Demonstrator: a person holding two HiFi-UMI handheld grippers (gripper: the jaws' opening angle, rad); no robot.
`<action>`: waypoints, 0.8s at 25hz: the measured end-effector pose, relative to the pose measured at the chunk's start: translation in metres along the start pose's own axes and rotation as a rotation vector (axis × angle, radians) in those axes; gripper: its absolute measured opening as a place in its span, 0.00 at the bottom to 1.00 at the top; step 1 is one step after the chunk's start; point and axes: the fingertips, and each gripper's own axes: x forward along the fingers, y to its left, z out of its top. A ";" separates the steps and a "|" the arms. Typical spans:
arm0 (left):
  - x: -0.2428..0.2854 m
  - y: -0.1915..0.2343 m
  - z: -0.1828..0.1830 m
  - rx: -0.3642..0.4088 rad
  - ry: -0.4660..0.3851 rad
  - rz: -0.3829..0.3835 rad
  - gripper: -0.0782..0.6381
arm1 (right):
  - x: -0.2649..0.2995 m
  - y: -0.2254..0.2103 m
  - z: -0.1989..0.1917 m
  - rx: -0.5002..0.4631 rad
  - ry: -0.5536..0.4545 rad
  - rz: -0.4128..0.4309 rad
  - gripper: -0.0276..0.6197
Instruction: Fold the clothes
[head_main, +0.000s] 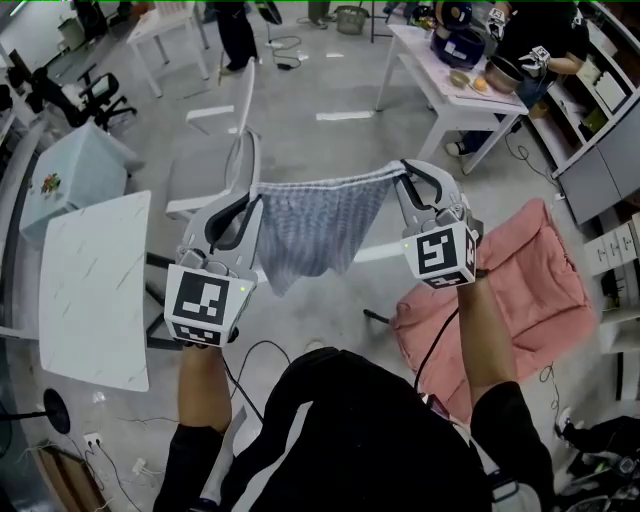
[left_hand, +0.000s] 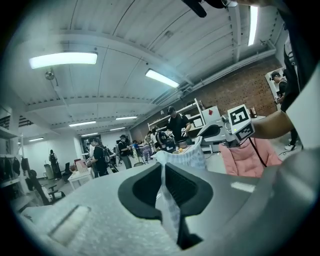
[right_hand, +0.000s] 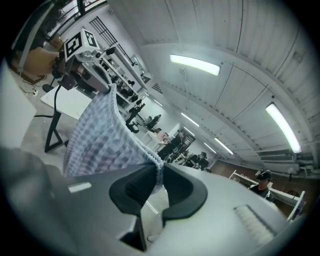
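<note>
A blue-and-white checked garment (head_main: 318, 225) hangs in the air, stretched by its top edge between my two grippers. My left gripper (head_main: 254, 195) is shut on its left corner, and the cloth (left_hand: 167, 197) runs pinched between the dark pads. My right gripper (head_main: 404, 172) is shut on the right corner, where the checked fabric (right_hand: 102, 132) spreads away from the jaws toward the other gripper (right_hand: 85, 62). The garment's lower part hangs free over the floor.
A pink garment (head_main: 520, 280) lies spread at the right. A white marble-look table (head_main: 95, 290) stands at the left, a white chair (head_main: 215, 170) behind the hanging cloth. Cables trail on the floor. People work at tables farther off.
</note>
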 end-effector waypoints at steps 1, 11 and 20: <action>0.005 -0.003 -0.002 -0.005 -0.001 -0.018 0.15 | 0.001 -0.003 -0.005 0.001 0.016 -0.009 0.12; 0.071 -0.035 0.013 0.007 -0.021 -0.151 0.15 | 0.009 -0.057 -0.063 -0.013 0.117 -0.091 0.12; 0.132 -0.080 0.066 0.048 -0.037 -0.102 0.15 | 0.004 -0.132 -0.103 -0.026 0.014 -0.088 0.12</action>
